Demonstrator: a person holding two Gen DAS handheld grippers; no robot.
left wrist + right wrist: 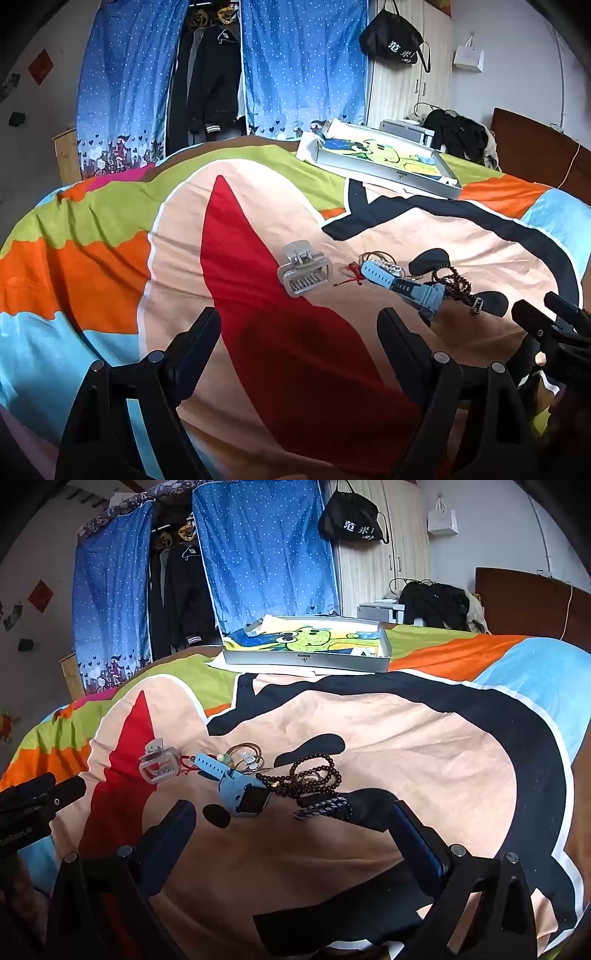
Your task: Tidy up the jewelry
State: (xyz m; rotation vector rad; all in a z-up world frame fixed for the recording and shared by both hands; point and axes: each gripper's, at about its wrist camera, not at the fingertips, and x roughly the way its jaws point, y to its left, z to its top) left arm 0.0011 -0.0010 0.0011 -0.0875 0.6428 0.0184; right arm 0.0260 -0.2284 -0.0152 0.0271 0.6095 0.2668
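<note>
A small heap of jewelry lies on the colourful bedspread (258, 206). A grey hair claw clip (306, 272) (159, 763) sits leftmost. Beside it lie a blue watch (410, 286) (242, 788), a red cord (351, 275), thin rings and hair ties (245, 758), a dark bead necklace (314, 779) (456, 282) and a sparkly strap (323, 808). My left gripper (299, 325) hangs open just short of the clip, nothing between its fingers. My right gripper (293, 818) is open in front of the watch and strap. A grey open box (384, 158) (306, 642) with a cartoon lining rests at the far side.
Blue dotted curtains (295, 66) and hanging dark clothes stand behind the bed. A black bag (351, 517) hangs on white wardrobe doors. Dark clothes are piled at the far right near the brown headboard (524, 598). The other gripper shows at each view's edge.
</note>
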